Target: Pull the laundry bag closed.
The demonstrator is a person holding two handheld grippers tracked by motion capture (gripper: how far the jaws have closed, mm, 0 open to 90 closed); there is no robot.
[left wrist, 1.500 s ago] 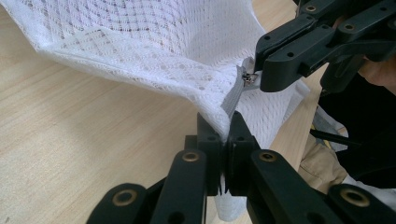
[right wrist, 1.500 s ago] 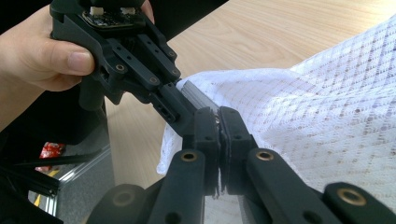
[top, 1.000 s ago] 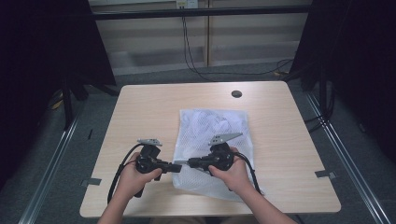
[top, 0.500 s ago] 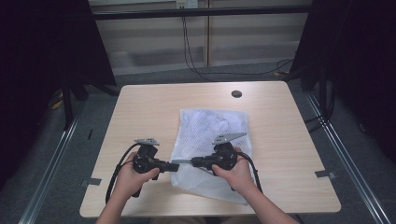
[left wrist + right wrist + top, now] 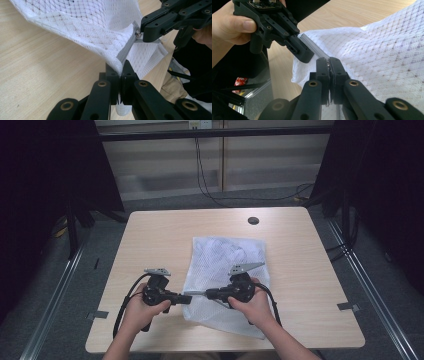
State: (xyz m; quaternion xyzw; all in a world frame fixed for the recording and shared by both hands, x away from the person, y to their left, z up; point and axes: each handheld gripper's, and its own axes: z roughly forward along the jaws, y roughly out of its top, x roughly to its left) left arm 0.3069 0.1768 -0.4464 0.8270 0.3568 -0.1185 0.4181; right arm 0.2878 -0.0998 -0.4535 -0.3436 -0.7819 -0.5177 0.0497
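A white mesh fabric laundry bag with a grey zipper band (image 5: pixel 227 270) lies flat on the pale wooden rectangular surface (image 5: pixel 165 235), a little toward the 5 o'clock side of its middle. Its long axis runs from 12 to 6 o'clock, with the far short edge pointing toward 12 and the near end reaching almost to the person's edge of the surface.

The bag's near-left edge, at about 8 o'clock on the bag, is lifted off the wood. The left tool (image 5: pixel 186 296) points toward 3 o'clock and the right tool (image 5: pixel 200 293) points toward 9 o'clock, so their tips meet almost nose to nose over that edge. In the left gripper view the left tool (image 5: pixel 121 68) is clenched on the mesh and the end of the grey zipper band (image 5: pixel 126 48). In the right gripper view the right tool (image 5: pixel 329 63) is clenched on the same band (image 5: pixel 312 47) just beside the other tool, apparently on a small metal piece, though it is too small to tell for sure. The band runs straight between the two grips.

A small round dark hole (image 5: pixel 253 220) sits in the surface at about 1 o'clock, well apart from the bag. Black cables (image 5: pixel 200 165) hang at 12 o'clock beyond the surface. Nothing else lies beside the bag.
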